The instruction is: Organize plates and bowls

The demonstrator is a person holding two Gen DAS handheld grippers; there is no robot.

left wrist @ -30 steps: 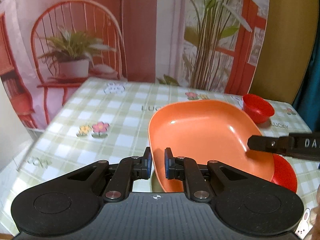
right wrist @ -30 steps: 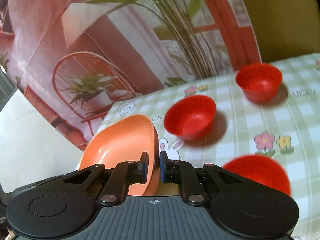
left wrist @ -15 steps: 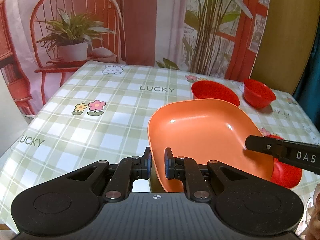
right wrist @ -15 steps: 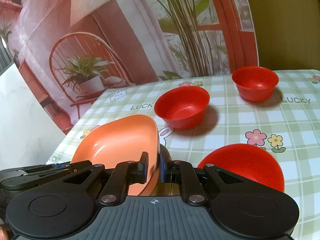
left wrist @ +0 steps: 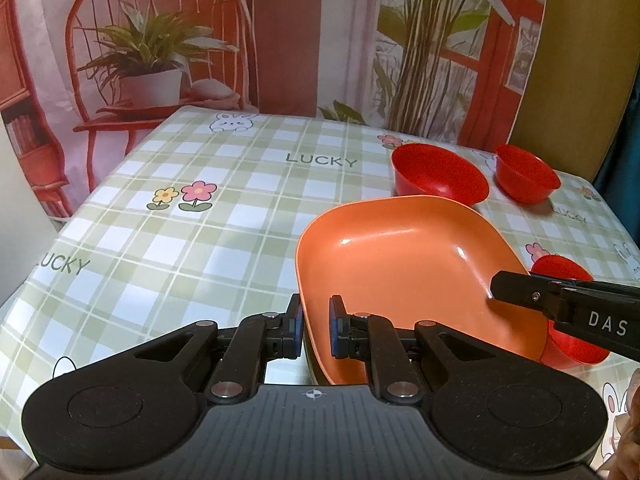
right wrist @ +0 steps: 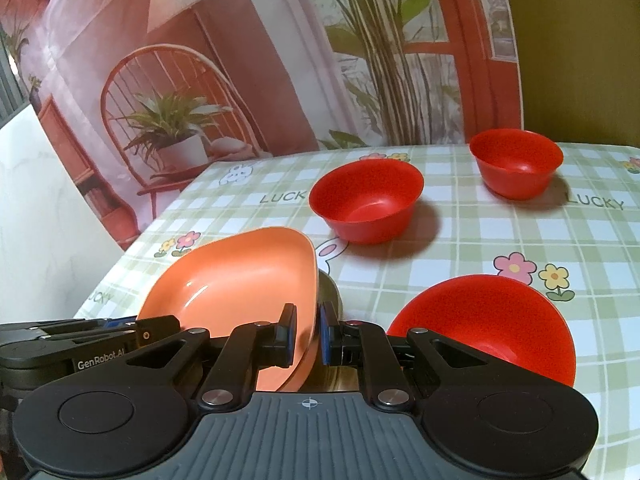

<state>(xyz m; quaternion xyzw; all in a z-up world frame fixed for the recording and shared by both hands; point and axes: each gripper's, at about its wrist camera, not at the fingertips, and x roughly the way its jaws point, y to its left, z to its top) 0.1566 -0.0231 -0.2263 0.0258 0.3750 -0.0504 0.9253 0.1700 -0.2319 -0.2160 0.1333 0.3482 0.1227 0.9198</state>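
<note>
An orange square plate (left wrist: 404,264) is held above the checked table by both grippers. My left gripper (left wrist: 316,330) is shut on its near left rim. My right gripper (right wrist: 306,338) is shut on the plate's (right wrist: 240,284) right rim and shows in the left wrist view (left wrist: 560,304) at the right. Three red bowls stand on the table: one near bowl (right wrist: 492,324) just right of the plate, one middle bowl (right wrist: 368,200) behind the plate, one far bowl (right wrist: 516,162) at the back right.
The table (left wrist: 224,216) has a green checked cloth with flowers and "LUCKY" print. A printed backdrop (left wrist: 280,40) hangs right behind its far edge. The left table edge (left wrist: 24,292) drops off beside a white wall.
The plate has come down and levelled out toward the table with both grippers still on it. More of the table and the red bowls now show.
</note>
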